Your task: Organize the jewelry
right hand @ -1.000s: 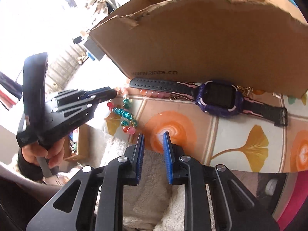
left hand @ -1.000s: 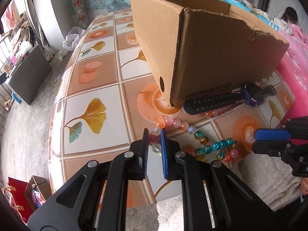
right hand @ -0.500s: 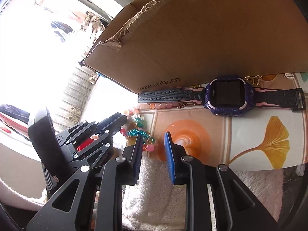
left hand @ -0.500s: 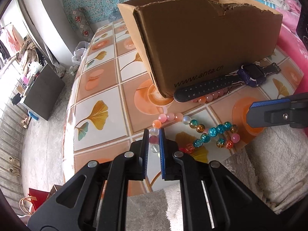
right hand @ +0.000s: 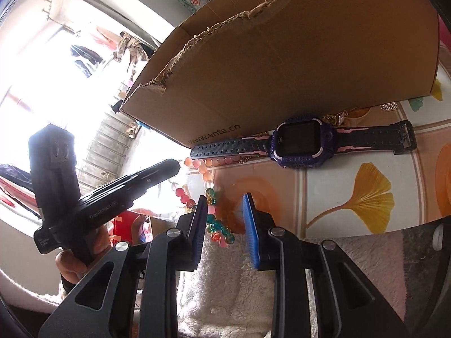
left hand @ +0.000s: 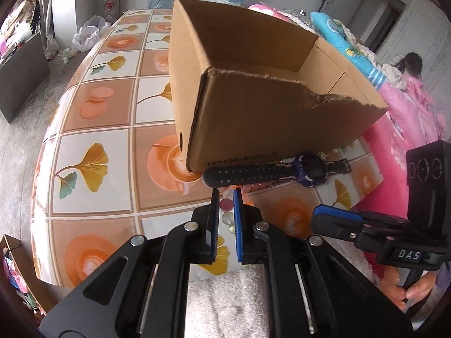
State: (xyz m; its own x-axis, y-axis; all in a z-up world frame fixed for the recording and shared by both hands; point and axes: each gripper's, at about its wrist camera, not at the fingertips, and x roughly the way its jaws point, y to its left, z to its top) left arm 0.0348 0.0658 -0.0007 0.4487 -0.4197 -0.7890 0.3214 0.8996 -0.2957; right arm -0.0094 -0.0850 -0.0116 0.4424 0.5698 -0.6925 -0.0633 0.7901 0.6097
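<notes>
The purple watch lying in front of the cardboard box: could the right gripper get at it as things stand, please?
Probably yes. The purple watch lies flat and uncovered on the table, ahead of the right gripper, whose jaws stand open. Only the bead bracelet dangles between them.

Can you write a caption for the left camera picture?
Left tool pinches bead string beside watch and cardboard box.

At lower centre of the frame, the left gripper (left hand: 226, 214) pinched a bead bracelet (left hand: 227, 203), pink and clear beads showing between its narrow jaws. Just above lay a dark watch (left hand: 282, 172) against the open cardboard box (left hand: 270, 121) on the patterned tablecloth (left hand: 95, 129). The right gripper (left hand: 335, 221) entered from the right.
</notes>
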